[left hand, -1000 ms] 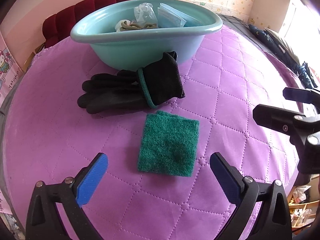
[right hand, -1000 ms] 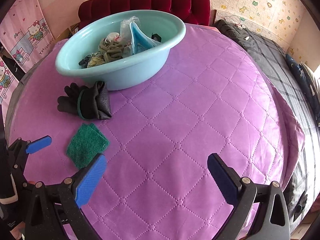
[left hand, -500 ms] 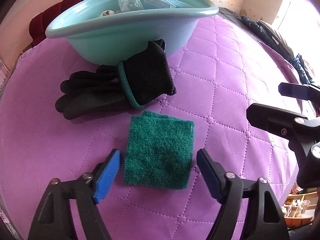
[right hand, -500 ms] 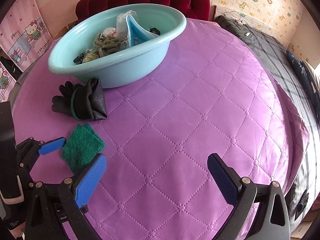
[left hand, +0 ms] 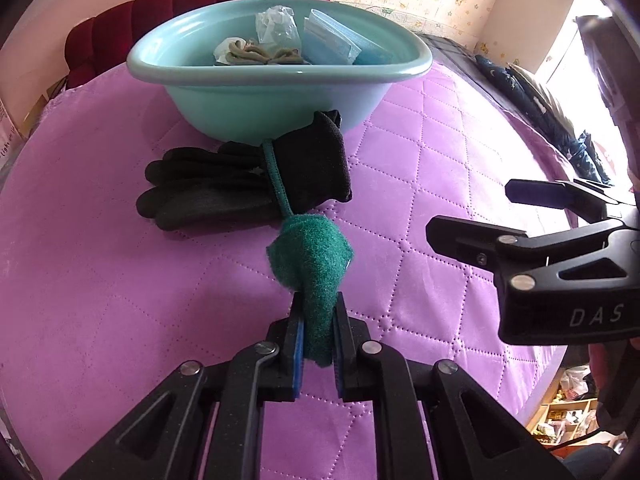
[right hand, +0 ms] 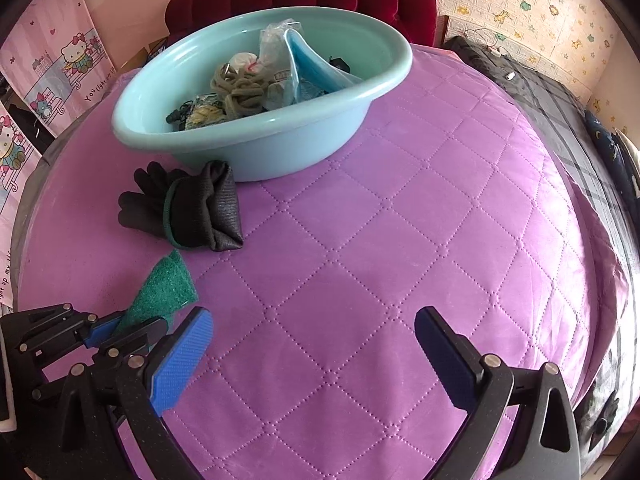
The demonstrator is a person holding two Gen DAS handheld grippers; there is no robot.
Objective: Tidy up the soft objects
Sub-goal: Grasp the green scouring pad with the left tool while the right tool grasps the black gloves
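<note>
The left gripper (left hand: 318, 332) is seen at the bottom centre of the left wrist view, its jaws having just been closing, and the green scouring pad (left hand: 314, 264) is now pinched between them. Half a second earlier the pad lay flat and square on the purple quilted cover (left hand: 420, 208) with the blue pads standing on either side of it; now it is folded and bunched upward, its free end bulging above the jaw tips. In the right wrist view the same pad (right hand: 164, 292) is shown at the lower left, rising out of the left gripper's jaws and apparently still touching the cover at its far corner; whether it is fully lifted cannot be told.

The right gripper (right hand: 314, 356) is held wide across the bottom of its own view, with nothing between its pads.

The pair of black gloves (left hand: 244, 184) is left lying on the cover just beyond the pad, close against the wall of the teal basin (left hand: 280, 120), which occupies the upper centre of the frame and already holds several soft items.

The grasp is judged to be secured, so the pad is probably ready to be carried up and over the rim into the basin. The gloves are judged to remain to be collected.
</note>
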